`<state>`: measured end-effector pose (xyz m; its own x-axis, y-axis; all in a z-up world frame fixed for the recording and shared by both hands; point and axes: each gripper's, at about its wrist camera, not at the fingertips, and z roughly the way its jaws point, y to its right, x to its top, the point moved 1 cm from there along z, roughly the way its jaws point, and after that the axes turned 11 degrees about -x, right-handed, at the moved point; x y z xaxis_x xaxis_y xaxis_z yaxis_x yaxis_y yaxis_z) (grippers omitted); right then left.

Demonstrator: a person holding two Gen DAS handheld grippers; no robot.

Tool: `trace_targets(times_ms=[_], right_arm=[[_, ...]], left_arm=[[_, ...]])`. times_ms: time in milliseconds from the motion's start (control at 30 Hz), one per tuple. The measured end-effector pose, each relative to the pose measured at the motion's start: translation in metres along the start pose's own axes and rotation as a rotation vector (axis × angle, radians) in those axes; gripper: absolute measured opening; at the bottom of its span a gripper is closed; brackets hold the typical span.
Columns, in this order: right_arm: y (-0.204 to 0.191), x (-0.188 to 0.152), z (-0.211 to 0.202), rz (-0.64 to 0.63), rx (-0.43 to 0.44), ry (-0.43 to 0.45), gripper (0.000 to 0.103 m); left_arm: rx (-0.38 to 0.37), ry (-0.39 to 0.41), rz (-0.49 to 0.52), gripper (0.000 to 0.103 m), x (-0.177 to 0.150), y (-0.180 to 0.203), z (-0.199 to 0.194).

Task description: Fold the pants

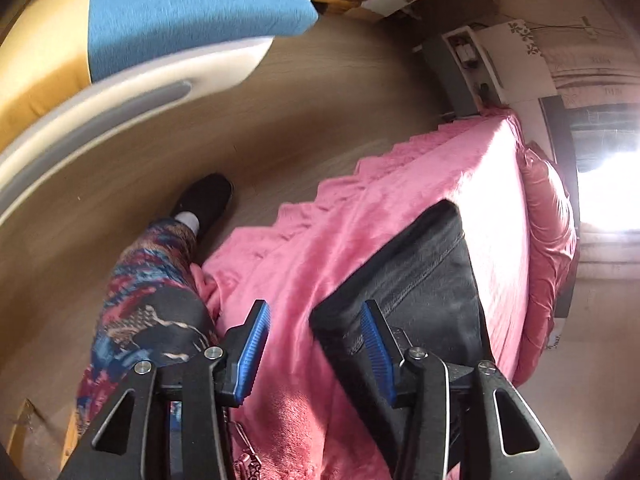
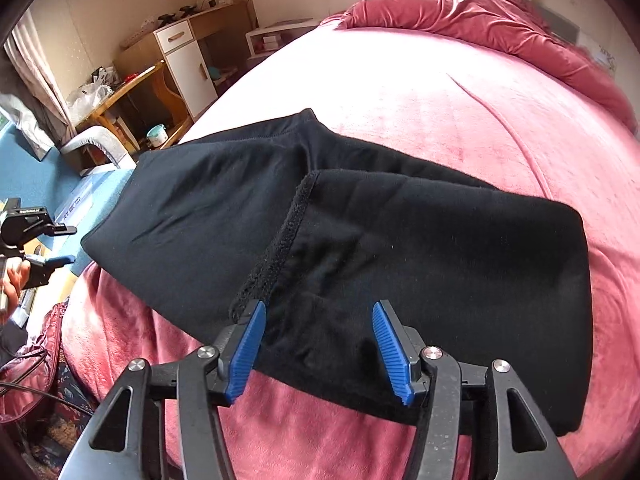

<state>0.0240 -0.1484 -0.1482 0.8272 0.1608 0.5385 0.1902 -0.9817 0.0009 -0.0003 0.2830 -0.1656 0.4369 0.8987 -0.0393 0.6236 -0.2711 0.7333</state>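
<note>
Black pants (image 2: 360,240) lie folded on the pink bed cover (image 2: 480,112), one layer folded over the other with a seam edge showing. My right gripper (image 2: 318,312) is open just above the near edge of the folded pants, holding nothing. My left gripper (image 1: 316,316) is open and empty above the bed's edge; the pants (image 1: 424,272) lie just to its right, under its right finger. The left gripper also shows at the far left of the right wrist view (image 2: 44,240), off the bed's side.
A person's patterned trouser leg (image 1: 152,304) and black shoe (image 1: 208,200) stand on the wooden floor beside the bed. A bunched red duvet (image 2: 500,20) lies at the bed's far end. A blue-cushioned seat (image 1: 180,12) and wooden desk with white cabinet (image 2: 180,56) stand nearby.
</note>
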Motion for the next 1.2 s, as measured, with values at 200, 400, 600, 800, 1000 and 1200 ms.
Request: trace_targets(times_ms=[200, 400, 600, 800, 1000, 1200], right_arm=[[0.001, -0.004, 0.001, 0.01, -0.002, -0.011, 0.058], [-0.001, -0.007, 0.001, 0.003, -0.006, -0.021, 0.058], [0.001, -0.008, 0.005, 0.007, 0.0, -0.032, 0.058], [0.005, 0.005, -0.006, 0.047, 0.104, -0.01, 0.058], [0.0, 0.045, -0.02, 0.142, 0.434, 0.021, 0.073], [-0.022, 0.098, -0.017, 0.146, 0.642, 0.006, 0.089]], left_arm=[[-0.014, -0.056, 0.027, 0.048, -0.011, 0.002, 0.023], [-0.013, -0.066, 0.032, 0.038, -0.014, 0.003, 0.039], [-0.009, -0.022, 0.151, 0.014, -0.017, 0.02, 0.032], [-0.167, 0.017, 0.479, 0.013, -0.049, 0.095, 0.007], [-0.369, -0.145, 0.875, 0.013, -0.131, 0.177, 0.007], [-0.36, -0.301, 1.109, 0.013, -0.202, 0.194, 0.034]])
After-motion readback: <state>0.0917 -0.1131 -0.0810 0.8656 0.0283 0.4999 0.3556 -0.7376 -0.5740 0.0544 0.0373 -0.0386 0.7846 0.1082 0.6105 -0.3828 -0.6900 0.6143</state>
